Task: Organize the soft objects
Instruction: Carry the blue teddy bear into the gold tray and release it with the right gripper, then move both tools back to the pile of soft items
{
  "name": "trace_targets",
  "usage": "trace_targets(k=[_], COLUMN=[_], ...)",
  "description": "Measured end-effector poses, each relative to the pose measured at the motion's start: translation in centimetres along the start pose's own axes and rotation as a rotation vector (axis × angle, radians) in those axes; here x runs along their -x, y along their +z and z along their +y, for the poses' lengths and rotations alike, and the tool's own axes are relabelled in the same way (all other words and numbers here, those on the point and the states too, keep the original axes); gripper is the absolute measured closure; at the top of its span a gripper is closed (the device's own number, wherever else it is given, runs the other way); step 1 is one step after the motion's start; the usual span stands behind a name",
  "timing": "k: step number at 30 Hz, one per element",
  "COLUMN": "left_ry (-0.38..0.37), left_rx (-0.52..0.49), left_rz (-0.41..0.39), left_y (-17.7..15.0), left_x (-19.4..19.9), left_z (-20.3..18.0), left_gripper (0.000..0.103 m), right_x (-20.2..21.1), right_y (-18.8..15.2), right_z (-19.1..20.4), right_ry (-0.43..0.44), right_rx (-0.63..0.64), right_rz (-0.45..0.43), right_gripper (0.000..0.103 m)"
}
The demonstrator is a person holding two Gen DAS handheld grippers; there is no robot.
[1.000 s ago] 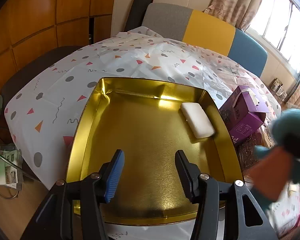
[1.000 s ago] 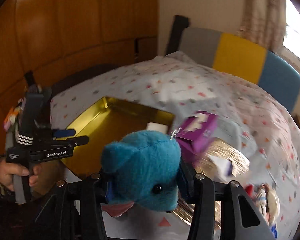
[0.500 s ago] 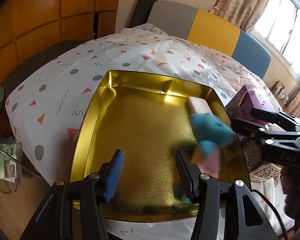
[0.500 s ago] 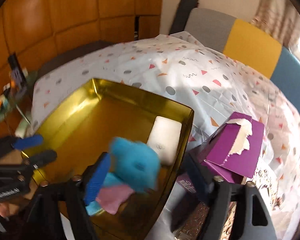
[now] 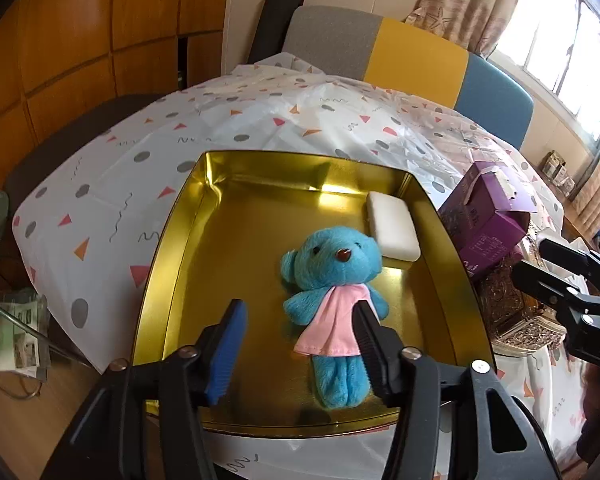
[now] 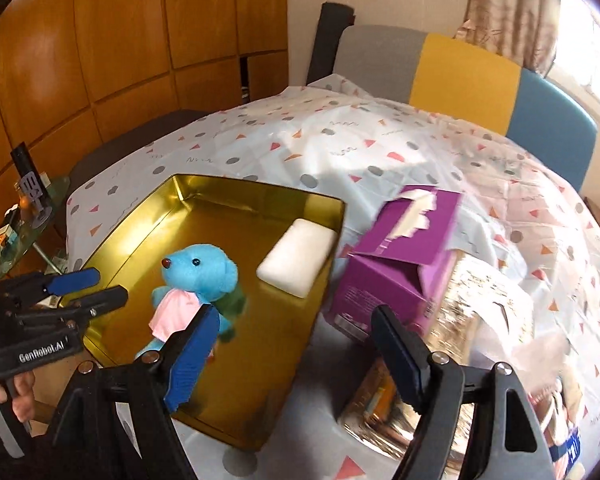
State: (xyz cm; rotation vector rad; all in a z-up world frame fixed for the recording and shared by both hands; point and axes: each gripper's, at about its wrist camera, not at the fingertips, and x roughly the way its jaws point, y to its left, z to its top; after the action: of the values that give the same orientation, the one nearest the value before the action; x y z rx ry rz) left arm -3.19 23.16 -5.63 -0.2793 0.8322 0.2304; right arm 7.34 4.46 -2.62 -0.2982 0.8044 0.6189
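Around your gold tray (image 5: 168, 264) the table is busy. A torn purple box (image 6: 396, 272) stands just beside the tray's right wall, and behind and under it sits an ornate gold tin (image 5: 516, 312) with more clutter near your right side that is too blurred to name. The spotted cloth (image 5: 228, 128) covers the table out to the far edge, where a grey, yellow and blue chair back (image 5: 416, 60) stands. To the left, off the table, papers (image 5: 16, 332) lie low by the floor.

Inside the tray, a white foam block (image 5: 392, 226) lies in the far right corner, along the right wall. The bear (image 5: 332, 280) lies on its back in the right half of the tray, head toward the far side and almost touching the block, legs toward you. It is bright blue plush with a dark red nose, dark eyes and a pink cloth over its body.

Your left gripper (image 5: 296, 344) hangs over the near part of the tray, jaws about half apart and just opened a little further; its right finger (image 5: 370, 344) overlaps the bear's side in the wrist view, but from the right view the gripper sits clear of it, holding nothing. Your right gripper (image 6: 296, 344) is spread wide and empty over the tray's right wall and the box, its jaws having just opened; the bear lies free to its left.
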Motion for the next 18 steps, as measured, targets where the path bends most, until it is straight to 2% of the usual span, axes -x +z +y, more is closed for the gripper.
trace_targets(k=[6,18], left_ry=[0.008,0.021], left_rx=[-0.032,-0.101], left_rz=[-0.019,-0.02], left_y=[0.1,-0.3], left_x=[0.7,1.1], left_z=[-1.0,-3.2], left_gripper=[0.042,0.042], right_x=[2.6,7.3], right_y=[-1.6,-5.0], right_z=[-2.1,-10.2], right_ry=[-0.073,-0.226], right_rx=[-0.054,-0.219], right_rz=[-0.049,-0.089], right_gripper=[0.023,0.023])
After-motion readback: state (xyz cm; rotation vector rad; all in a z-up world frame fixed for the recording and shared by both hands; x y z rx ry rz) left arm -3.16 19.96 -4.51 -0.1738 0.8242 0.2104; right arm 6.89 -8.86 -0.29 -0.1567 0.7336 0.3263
